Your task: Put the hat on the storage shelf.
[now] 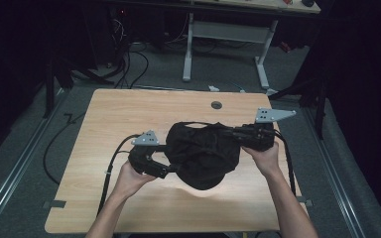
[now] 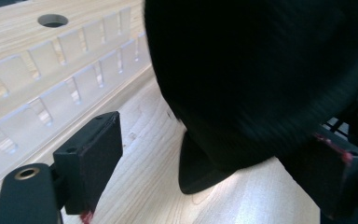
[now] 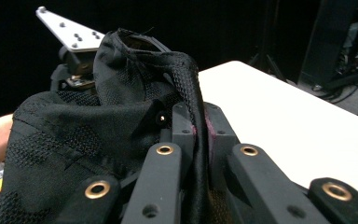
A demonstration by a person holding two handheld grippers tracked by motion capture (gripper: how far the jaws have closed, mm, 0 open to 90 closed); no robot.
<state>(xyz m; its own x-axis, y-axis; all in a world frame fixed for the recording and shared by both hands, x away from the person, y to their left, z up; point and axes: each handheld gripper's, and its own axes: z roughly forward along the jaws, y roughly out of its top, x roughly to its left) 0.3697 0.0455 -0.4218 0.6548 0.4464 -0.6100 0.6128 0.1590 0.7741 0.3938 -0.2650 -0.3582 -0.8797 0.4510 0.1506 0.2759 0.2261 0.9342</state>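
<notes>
Right claw clamped tight on a strap edge of the black mesh garment, frame centre. Left claw wide open, fabric hanging between its pads, ungripped. Tabletop bare around; cable hole above. White desk frame along top edge.

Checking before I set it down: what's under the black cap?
Under the cap only bare wooden table shows around it, with its brim just above the wood. Anything beneath the crown is covered.
</notes>
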